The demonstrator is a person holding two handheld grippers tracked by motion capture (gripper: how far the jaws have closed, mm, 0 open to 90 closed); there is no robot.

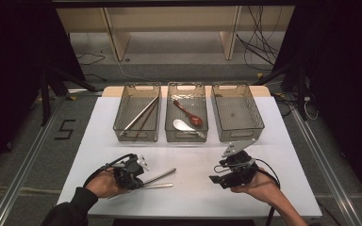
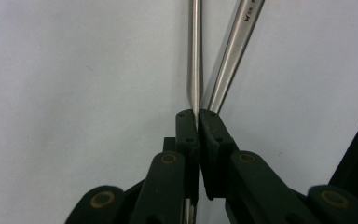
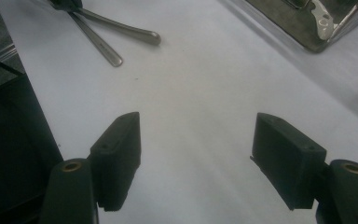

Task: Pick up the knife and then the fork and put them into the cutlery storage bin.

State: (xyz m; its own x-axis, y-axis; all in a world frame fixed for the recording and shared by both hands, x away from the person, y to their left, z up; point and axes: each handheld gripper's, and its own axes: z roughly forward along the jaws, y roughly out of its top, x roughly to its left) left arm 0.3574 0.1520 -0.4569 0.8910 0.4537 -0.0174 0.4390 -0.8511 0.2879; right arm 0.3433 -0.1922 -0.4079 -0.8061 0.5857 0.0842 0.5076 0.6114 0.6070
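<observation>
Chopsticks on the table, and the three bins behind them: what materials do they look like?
The chopsticks look like metal, probably stainless steel: silvery, smooth, with bright highlights along the shafts; the left gripper is shut on one of them. The bins look like clear, slightly smoky plastic: the table shows through their walls, and the handle slots look moulded.

Left hand-held gripper [image 1: 139, 175] rests low near the counter's front-left, jaws clamped together; right hand-held gripper [image 1: 221, 175] hovers front-right, jaws wide apart.
</observation>
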